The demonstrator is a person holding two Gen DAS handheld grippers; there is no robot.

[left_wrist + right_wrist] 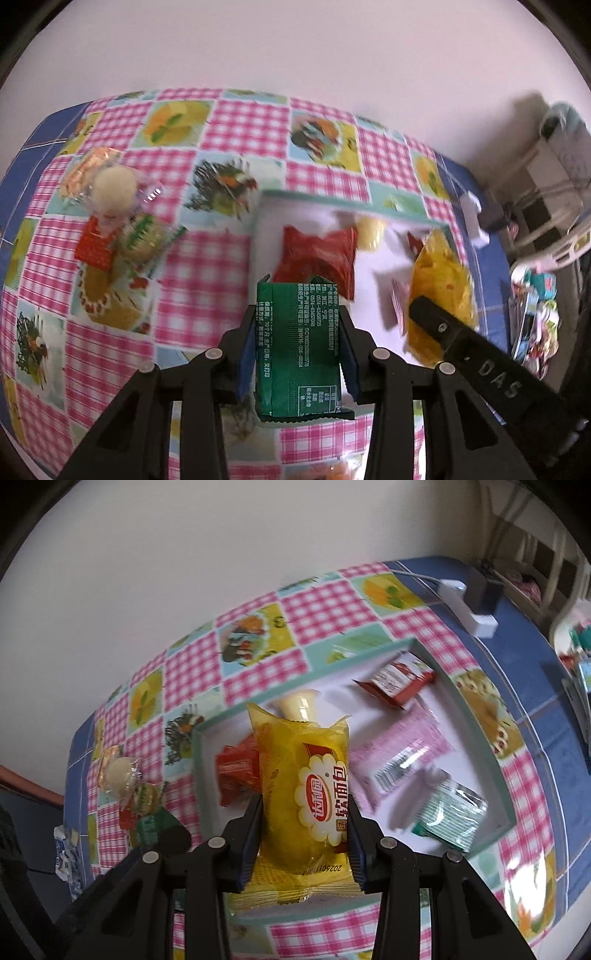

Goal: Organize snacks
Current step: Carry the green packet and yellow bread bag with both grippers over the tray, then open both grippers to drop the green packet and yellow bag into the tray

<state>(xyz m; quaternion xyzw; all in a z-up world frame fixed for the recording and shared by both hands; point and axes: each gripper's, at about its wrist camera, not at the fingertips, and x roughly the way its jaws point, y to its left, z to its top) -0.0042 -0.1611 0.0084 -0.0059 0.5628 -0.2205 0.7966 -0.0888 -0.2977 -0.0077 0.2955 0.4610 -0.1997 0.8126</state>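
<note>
Looking through my left wrist camera, I've got the left gripper (298, 339) clamped on a green packet (301, 347), its blue pads pressing both long sides and the printed back facing me. It hangs over the near left corner of the tray (314, 197), which sits on the checked tablecloth (207, 266). Inside the tray I see a red packet (317, 254) and a small yellow sweet (371, 232), though blur smears both. To the right, the other gripper's black finger crosses in front of a yellow bag (439, 273). Off to the left on the cloth sits a loose pile of snacks (114, 218), a pale round one on top.

Over to the right wrist camera: my right gripper (304, 827) is closed tight on the yellow bag (306, 786), pinched at its waist, held above the tray's (476, 734) near left part. Below lie a red packet (238, 771), a red-and-white packet (397, 677) at the far side, a pink packet (402, 753) in the middle and a green-and-white packet (448, 818) near the right wall. A white power strip (467, 603) rests on the far corner of the table.
</note>
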